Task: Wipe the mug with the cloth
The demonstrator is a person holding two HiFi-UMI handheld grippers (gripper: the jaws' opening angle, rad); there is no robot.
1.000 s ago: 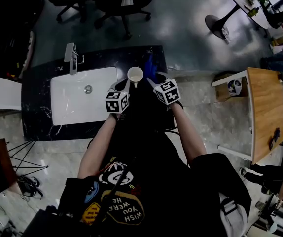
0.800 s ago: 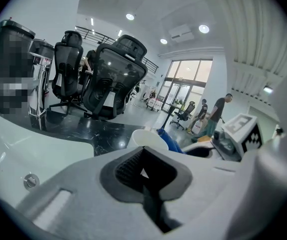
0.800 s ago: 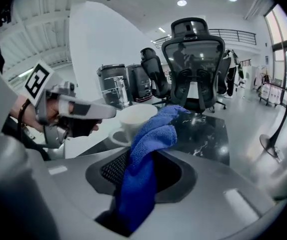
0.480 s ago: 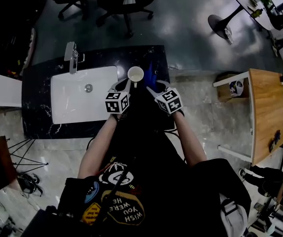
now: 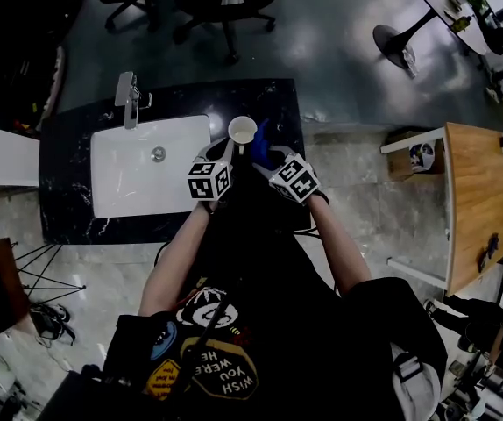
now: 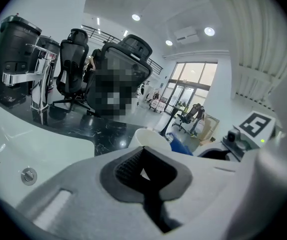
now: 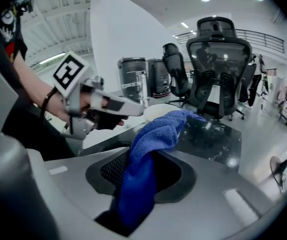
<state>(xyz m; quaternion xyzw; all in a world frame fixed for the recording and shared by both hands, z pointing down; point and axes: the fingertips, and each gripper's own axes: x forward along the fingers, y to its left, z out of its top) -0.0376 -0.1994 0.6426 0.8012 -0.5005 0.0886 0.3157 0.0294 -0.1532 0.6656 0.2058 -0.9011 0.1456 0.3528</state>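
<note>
Surface: black marbled table (image 5: 67, 213) w/ inset white sink (image 5: 129, 187), chrome faucet (image 5: 127, 102) at sink's far edge. Glossy grey floor (image 5: 322, 33) beyond. Open office room, ceiling spots (image 6: 209, 31). Head view: white mug (image 5: 242, 130) just ahead of left tool (image 5: 227, 153), over table by sink's rim. Blue cloth (image 5: 261, 134) just ahead of right tool (image 5: 265, 153), right beside mug; contact not clear. Left gripper view only: pads pinched narrow on a white sliver, apparently mug's handle. Right gripper view only: jaws clamped on cloth, which folds fwd toward mug, w/ left tool crossing in front of sink. Office chairs (image 5: 221, 7) well beyond both tools. Wooden-topped table (image 5: 475, 200) far off right tool's right. Person's torso (image 5: 260, 323) hides table's near edge in head view.
</note>
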